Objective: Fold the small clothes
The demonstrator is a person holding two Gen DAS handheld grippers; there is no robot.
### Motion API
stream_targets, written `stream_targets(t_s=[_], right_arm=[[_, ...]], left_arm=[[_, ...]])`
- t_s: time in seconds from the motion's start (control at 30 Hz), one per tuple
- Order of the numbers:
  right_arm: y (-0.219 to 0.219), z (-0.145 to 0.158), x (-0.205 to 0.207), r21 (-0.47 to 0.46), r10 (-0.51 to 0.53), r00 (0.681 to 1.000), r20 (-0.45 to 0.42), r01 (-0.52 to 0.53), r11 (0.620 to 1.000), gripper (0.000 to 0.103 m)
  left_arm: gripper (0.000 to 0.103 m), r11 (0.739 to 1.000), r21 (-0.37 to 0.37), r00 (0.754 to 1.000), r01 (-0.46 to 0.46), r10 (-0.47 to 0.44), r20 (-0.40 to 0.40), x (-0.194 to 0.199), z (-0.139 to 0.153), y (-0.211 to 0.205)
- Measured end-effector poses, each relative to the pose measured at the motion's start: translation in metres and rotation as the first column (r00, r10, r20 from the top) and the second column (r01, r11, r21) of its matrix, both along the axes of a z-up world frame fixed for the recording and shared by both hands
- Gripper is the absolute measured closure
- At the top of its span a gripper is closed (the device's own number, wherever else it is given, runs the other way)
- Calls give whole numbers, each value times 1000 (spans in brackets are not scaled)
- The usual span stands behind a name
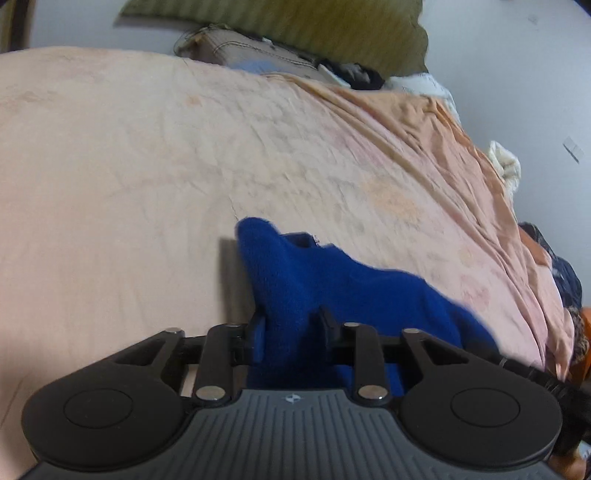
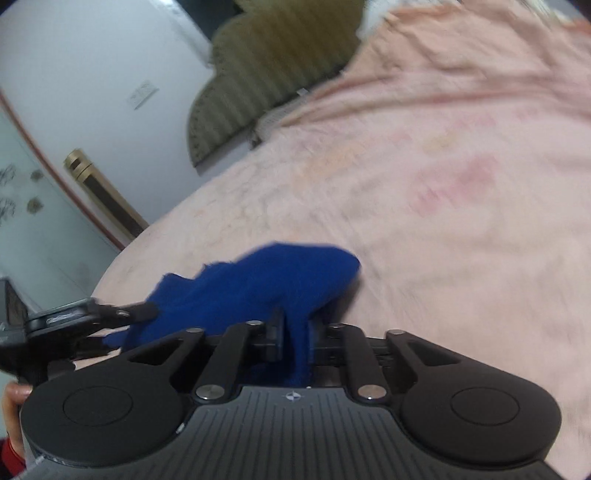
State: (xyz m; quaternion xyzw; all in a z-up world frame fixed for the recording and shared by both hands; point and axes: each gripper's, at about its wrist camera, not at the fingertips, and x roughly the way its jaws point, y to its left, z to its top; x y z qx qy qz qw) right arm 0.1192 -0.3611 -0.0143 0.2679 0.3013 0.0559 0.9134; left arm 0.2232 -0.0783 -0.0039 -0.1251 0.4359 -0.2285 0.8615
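Both pairs of jaws are clamped on one blue garment [image 1: 332, 288]: the left gripper [image 1: 291, 332] pinches a thick bunch of the cloth between its pads, and the right gripper [image 2: 293, 338] squeezes a thinner fold, its pads drawn nearly together with the fabric between them. No gap shows on either side of the cloth in either view.

Counted, there are two grippers, one garment, one bed [image 1: 129, 166] under a peach-pink sheet, and one olive striped pillow [image 1: 295, 29] at the far end against the pale wall. A few other items lie at the bed's far right edge, too small and blurred to name.

The garment is deep royal blue and looks fleecy or knitted, with a soft, fuzzy surface. It is small, crumpled rather than flat. In the left wrist view it rises in a rounded hump beyond the pads and trails off to the right. In the right wrist view it stretches leftward from the right gripper's pads to the left gripper's tip, which enters from the near left and bites the other end. It hangs between the two grippers at the near part of the bed; whether any of it rests on the sheet cannot be told.

A hand [image 2: 13, 413] shows at the near left edge of the right wrist view.
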Motion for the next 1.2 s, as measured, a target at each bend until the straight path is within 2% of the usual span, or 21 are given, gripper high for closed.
stream_targets(t_s=[0.03,0.1,0.2,0.27,0.33,0.4,0.47,0.5,0.53,0.6,0.7,0.77,0.83,0.87,0.9,0.93,1.0,1.03,1.07,1.1,1.2], right_arm=[[3,5,2,-2,12,999,36,-12,1000,91],[4,13,7,28,37,993,112,-41,999,92],[0,8,14,-16,9,996,88,-7,1000,92],[-2,-6,15,-93,-54,998,15,55,994,82],[-10,-15,4,-33,-82,997,-6,82,996,59],[-15,-11,-19,30,-69,997,16,69,997,49],[-15,-4,-42,38,-46,999,26,45,998,48],[-15,-2,-55,47,-28,999,20,27,999,48],[-15,-2,-63,69,-6,1000,10,5,998,49],[-17,-8,-78,147,66,998,-22,-62,987,49],[-15,-14,-97,218,138,989,-48,-124,968,47],[-11,-18,-110,241,183,982,-55,-165,956,45],[-7,-23,-119,269,226,973,-44,-206,941,44],[-5,-25,-122,286,228,973,-36,-209,935,44],[-3,-25,-123,292,219,975,-31,-200,935,43],[-2,-24,-122,300,215,976,-32,-195,934,45],[6,-24,-114,322,219,975,-24,-199,925,53],[11,-25,-109,309,210,977,-36,-189,932,70],[16,-27,-102,297,197,979,-60,-171,939,80],[20,-29,-99,294,183,980,-82,-152,944,84],[26,-28,-109,321,180,981,-68,-149,935,85]], left_arm=[[86,1000,8,999,1,-1,32,-2,1,0],[90,998,57,997,-24,19,80,-4,0,1],[90,992,113,994,-51,40,103,0,-7,1],[90,990,134,992,-49,32,121,-5,-6,-1],[89,989,136,991,-53,36,129,-16,2,2],[87,991,126,991,-33,16,132,-34,10,8],[71,995,102,991,6,-19,132,-54,16,14],[40,996,86,993,36,-45,111,-63,16,16],[17,996,59,994,60,-65,90,-73,13,19],[16,996,4,994,90,-90,63,-95,4,26],[16,985,-71,986,160,-163,-35,-117,-14,33],[16,978,-119,984,174,-177,-18,-134,-18,41],[20,971,-130,979,200,-203,-5,-141,-19,41],[27,971,-131,979,202,-204,-4,-142,-19,39],[58,969,-134,977,209,-213,-16,-140,-20,37],[77,968,-134,974,213,-221,-49,-135,-22,33],[86,971,-137,976,193,-204,-72,-128,-23,33],[88,971,-152,978,185,-197,-73,-127,-23,36],[89,971,-163,980,176,-188,-66,-129,-21,41],[89,972,-160,982,172,-182,-49,-134,-17,46],[90,978,-116,984,175,-176,7,-154,-4,62]])
